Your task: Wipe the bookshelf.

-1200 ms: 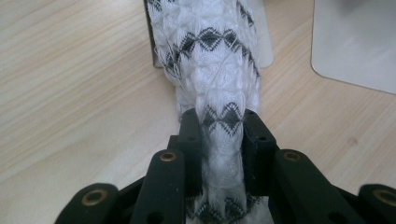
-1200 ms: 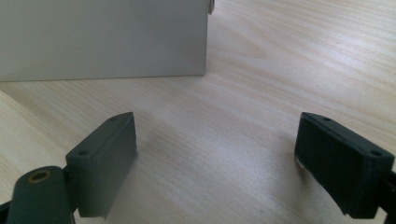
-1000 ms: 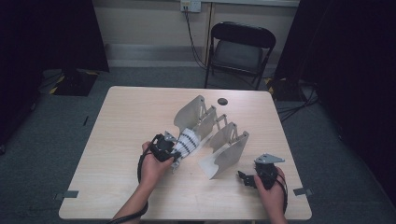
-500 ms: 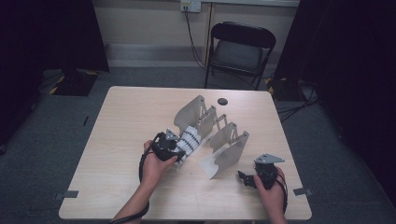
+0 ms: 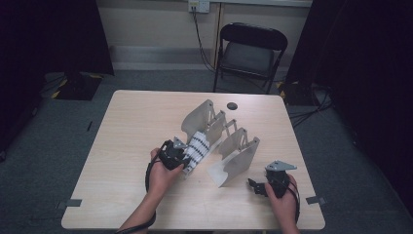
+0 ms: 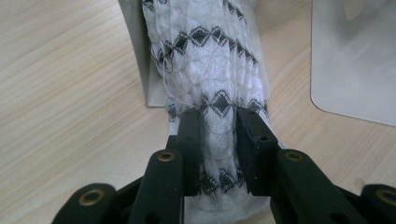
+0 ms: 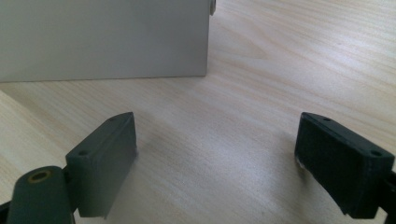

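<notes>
The left tongs [image 6: 217, 140], which have just been closing, pinch the near end of the patterned cloth [image 6: 205, 60] draped over a grey rack [image 5: 214, 131] on the surface [image 5: 126, 126]. Next seems a steady pull along the rack. The right tongs [image 7: 217, 163] rest low, jaws apart and empty, beside a rack panel [image 7: 102, 37].

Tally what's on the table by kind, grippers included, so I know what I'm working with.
Grey foot-shaped sock forms: 2
White sock with black zigzag bands: 1
Small dark round object near the far edge: 1
Handheld grippers: 2, left gripper and right gripper
Total: 6
</notes>
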Demonstrator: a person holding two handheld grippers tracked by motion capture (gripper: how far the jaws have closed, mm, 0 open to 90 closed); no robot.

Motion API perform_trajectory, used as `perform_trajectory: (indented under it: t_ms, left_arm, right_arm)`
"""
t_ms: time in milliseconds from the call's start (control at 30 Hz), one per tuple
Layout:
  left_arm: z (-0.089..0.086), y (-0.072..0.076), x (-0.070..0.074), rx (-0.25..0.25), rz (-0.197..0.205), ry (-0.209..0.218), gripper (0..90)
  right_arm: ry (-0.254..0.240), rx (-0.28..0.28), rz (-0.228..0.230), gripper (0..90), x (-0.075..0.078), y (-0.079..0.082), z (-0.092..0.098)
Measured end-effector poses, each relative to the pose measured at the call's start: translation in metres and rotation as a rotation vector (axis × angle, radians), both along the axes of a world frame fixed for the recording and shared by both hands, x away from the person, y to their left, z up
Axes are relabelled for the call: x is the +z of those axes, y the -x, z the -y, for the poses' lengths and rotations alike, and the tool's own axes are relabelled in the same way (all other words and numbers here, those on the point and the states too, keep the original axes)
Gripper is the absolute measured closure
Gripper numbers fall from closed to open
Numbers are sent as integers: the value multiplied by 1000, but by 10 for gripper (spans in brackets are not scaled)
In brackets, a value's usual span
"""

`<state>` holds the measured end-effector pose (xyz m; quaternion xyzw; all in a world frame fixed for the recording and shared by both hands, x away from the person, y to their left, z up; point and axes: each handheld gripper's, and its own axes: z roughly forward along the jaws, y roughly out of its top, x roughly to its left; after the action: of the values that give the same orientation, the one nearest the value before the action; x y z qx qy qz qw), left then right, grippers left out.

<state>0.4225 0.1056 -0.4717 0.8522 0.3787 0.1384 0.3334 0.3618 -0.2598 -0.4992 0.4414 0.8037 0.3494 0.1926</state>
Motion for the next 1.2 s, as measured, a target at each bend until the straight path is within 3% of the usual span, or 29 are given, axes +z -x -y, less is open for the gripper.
perform_trajectory:
  t_ms: [267,400,500,567,733,833,1033,1200]
  left_arm:
    - [21,-12,2,-25,31,-15,695]
    - [28,-17,2,-33,27,-17,672]
    - [31,-19,-1,-16,38,-13,654]
    - [30,-20,-1,-17,29,-28,649]
    - [29,-21,-5,-8,29,-12,654]
    - [27,-20,-3,-14,28,-45,694]
    - [12,-16,-2,3,13,-58,710]
    - [-5,-7,-3,18,4,-39,709]
  right_arm:
    - [0,0,0,122,0,0,0]
    - [0,0,0,122,0,0,0]
    - [0,0,0,122,0,0,0]
    - [0,1,0,122,0,0,0]
    - [0,3,0,122,0,0,0]
    - [0,3,0,122,0,0,0]
    - [0,4,0,122,0,0,0]
    - [0,4,0,122,0,0,0]
